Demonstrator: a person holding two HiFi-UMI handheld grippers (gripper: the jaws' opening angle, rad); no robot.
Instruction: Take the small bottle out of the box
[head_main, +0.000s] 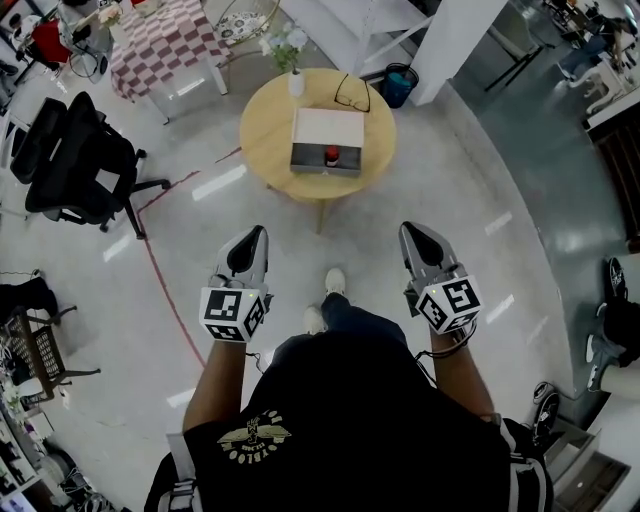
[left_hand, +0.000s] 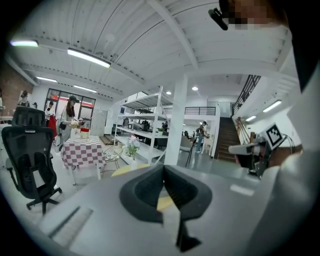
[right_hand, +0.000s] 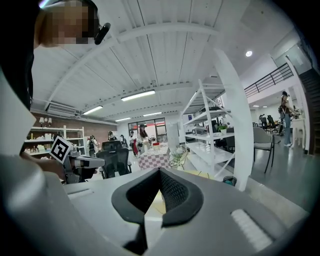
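Grippers are pointing forward side by side, one in each of the person's hands, well apart from each other. The left gripper (head_main: 261, 233) is showing its jaws closed together with nothing between them. The right gripper (head_main: 405, 230) is likewise closed tight and carrying nothing. Ahead of both, well beyond their tips, a round wooden table (head_main: 268, 150) is standing on the pale floor. The box (head_main: 326, 132) is sitting at the table's middle, between the lines of the two grippers. The small bottle (head_main: 331, 155), red-capped, is standing upright inside the box, at its nearer edge. Glasses (head_main: 352, 94) and a vase (head_main: 296, 82) of flowers are resting beyond the box. Off to the left gripper's side, an office chair (head_main: 85, 160) is standing.
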